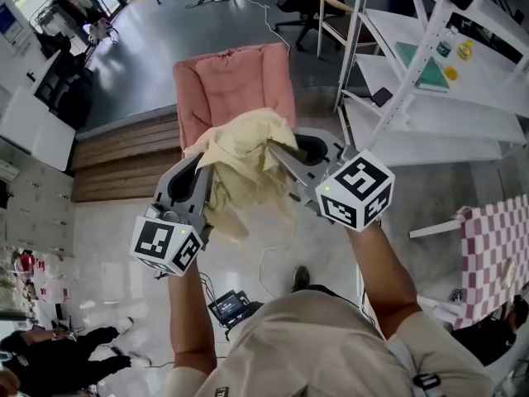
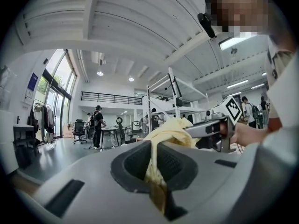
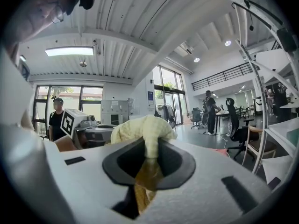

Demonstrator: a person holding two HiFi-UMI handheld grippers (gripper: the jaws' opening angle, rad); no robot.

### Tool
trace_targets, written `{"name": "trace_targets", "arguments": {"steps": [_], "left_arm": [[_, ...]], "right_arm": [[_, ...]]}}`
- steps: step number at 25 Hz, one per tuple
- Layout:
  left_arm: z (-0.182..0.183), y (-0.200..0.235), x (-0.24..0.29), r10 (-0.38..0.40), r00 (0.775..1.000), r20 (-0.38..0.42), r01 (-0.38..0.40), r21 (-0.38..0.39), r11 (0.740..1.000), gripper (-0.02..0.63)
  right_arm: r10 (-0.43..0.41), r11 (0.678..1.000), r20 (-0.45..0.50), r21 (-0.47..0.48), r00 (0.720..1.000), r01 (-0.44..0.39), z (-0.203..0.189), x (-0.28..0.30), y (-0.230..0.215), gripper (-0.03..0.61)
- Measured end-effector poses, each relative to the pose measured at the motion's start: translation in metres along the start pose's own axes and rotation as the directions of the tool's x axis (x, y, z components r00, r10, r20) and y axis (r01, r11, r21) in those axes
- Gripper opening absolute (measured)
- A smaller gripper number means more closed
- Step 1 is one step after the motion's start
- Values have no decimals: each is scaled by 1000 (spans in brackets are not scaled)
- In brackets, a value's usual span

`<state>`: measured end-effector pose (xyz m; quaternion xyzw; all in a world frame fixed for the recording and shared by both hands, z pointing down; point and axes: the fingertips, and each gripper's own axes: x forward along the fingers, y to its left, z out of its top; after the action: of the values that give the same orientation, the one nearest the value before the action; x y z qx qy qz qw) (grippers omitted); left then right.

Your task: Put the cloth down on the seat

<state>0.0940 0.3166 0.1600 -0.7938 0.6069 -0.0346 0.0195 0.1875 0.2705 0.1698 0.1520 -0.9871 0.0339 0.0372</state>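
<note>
A pale yellow cloth [image 1: 244, 160] hangs bunched between my two grippers, held up in the air in front of a pink padded seat [image 1: 234, 85]. My left gripper [image 1: 205, 162] is shut on the cloth's left part; the cloth [image 2: 156, 171] runs down between its jaws. My right gripper [image 1: 273, 149] is shut on the cloth's right part, with the cloth [image 3: 149, 139] pinched between its jaws. The cloth's lower folds dangle below both grippers, over the floor. Neither the cloth nor either gripper touches the seat.
A white metal shelf rack [image 1: 430, 73] stands to the right of the seat. A wooden step [image 1: 124, 151] lies at its left. A checked cloth [image 1: 496, 246] is at the far right. Office chairs [image 1: 306, 7] stand behind. A cable [image 1: 273, 263] lies on the floor.
</note>
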Motion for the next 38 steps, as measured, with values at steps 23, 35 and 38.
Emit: {"name": "trace_targets", "arguments": {"steps": [23,35,38], "left_arm": [[-1,54,164,-243,968,57,241,28,970,17],[-10,148,231,-398,916,56,395,51,917,17],[-10,171,240,-419,906,60,417,53,908,17]], "right_arm": [[-242,970,9,-12,970,242,6,41,-136,49],[-372,928,17,5,928,372,22,134,-193,49],[-388,922,13,-4,922,388,26,156,-199,49]]}}
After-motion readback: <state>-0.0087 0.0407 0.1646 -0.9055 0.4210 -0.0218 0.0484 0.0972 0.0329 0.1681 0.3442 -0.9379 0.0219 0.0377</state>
